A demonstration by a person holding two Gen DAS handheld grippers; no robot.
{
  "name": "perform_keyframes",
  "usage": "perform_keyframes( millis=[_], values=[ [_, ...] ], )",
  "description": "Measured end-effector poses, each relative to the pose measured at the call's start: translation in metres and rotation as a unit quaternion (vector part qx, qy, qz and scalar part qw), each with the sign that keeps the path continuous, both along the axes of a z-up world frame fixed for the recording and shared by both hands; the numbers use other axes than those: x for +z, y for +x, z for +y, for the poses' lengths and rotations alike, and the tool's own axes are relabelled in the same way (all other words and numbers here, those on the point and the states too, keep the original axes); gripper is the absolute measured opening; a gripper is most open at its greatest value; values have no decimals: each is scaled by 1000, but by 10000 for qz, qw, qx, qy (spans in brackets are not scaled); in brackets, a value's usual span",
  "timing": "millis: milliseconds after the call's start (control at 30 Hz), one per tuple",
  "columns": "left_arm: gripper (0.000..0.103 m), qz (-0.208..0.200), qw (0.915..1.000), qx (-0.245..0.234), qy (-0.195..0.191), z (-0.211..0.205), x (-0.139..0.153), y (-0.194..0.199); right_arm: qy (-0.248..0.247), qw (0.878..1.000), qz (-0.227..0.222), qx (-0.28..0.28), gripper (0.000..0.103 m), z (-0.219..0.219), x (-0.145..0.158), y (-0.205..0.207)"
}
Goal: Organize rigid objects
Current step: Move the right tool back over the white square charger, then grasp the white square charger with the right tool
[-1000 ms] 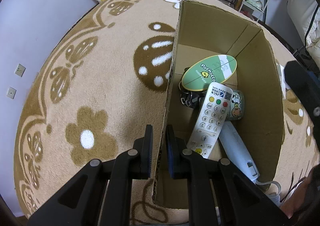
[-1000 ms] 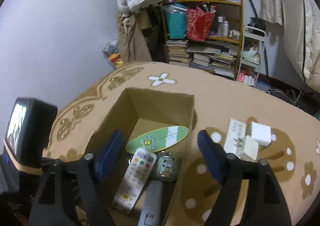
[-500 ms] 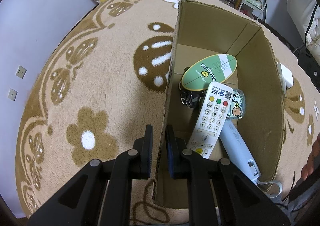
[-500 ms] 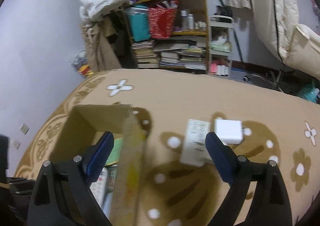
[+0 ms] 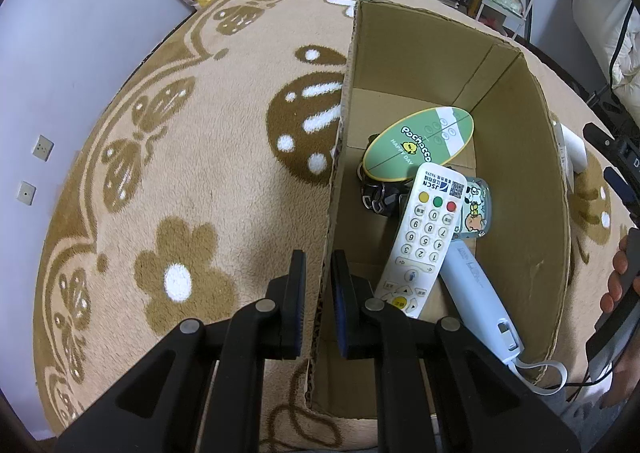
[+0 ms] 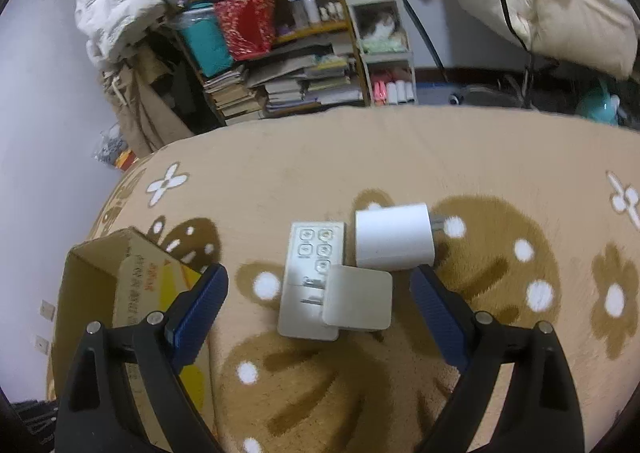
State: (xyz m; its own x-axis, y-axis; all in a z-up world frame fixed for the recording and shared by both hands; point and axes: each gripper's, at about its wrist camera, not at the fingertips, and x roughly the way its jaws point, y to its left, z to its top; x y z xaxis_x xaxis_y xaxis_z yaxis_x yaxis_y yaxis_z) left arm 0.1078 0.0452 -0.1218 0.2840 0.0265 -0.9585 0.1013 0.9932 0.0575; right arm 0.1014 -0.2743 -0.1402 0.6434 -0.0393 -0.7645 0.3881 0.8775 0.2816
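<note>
Cardboard box (image 5: 516, 181) on the floral rug (image 5: 200, 173), pinned steady by the left gripper (image 5: 319, 281), clenched on the box's left wall. Inside: white remote (image 5: 424, 237), light-blue tool (image 5: 476, 293), green oval card (image 5: 420, 141). Right gripper (image 6: 318, 293) spread wide, empty, straddling the white plug adapter (image 6: 358, 303) at 12 o'clock; white cube charger (image 6: 394, 237) at 1 o'clock, flat socket panel (image 6: 310, 277) beneath. Best: descend squarely, pinch adapter's flat sides only.

Right gripper (image 6: 318, 285) now off cardboard box (image 6: 96, 293), swung across over rug, hovering above power strip (image 6: 310, 265) with white plugs. Jaws just opened wider, nothing pinched between. Box now at view's left edge.
</note>
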Motion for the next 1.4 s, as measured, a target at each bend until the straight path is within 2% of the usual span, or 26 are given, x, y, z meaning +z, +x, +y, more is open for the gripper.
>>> perform_keyframes(
  millis=[267,333,467,667,733,867,1000,1133,1400],
  values=[
    [13,-19,10000,-25,60,-2,-1,1,205,9995,198,-111,97,-14,-24,4],
    [13,-19,10000,-22,56,-2,-1,1,327,9992,210,-116,90,-17,-28,4],
    [13,-22,10000,-27,64,-2,-1,0,685,9973,232,-129,87,-23,-39,5],
    [13,-27,9999,-40,88,-2,-1,1,1012,9941,353,-135,70,-24,-57,6],
    [13,-29,9999,-43,91,-2,-1,1,930,9946,403,-226,53,-25,-60,5],
    [13,-27,9999,-41,88,-2,-1,1,1072,9930,393,-310,53,-31,-62,1],
    [13,-26,10000,-35,76,-2,-1,1,805,9946,456,-461,53,-29,-58,-4],
    [13,-30,9999,-42,87,-2,-1,1,779,9947,424,-523,53,-29,-51,-8],
    [13,-31,9999,-45,90,-2,-1,1,582,9971,337,-343,53,-20,-35,-9]
  ],
)
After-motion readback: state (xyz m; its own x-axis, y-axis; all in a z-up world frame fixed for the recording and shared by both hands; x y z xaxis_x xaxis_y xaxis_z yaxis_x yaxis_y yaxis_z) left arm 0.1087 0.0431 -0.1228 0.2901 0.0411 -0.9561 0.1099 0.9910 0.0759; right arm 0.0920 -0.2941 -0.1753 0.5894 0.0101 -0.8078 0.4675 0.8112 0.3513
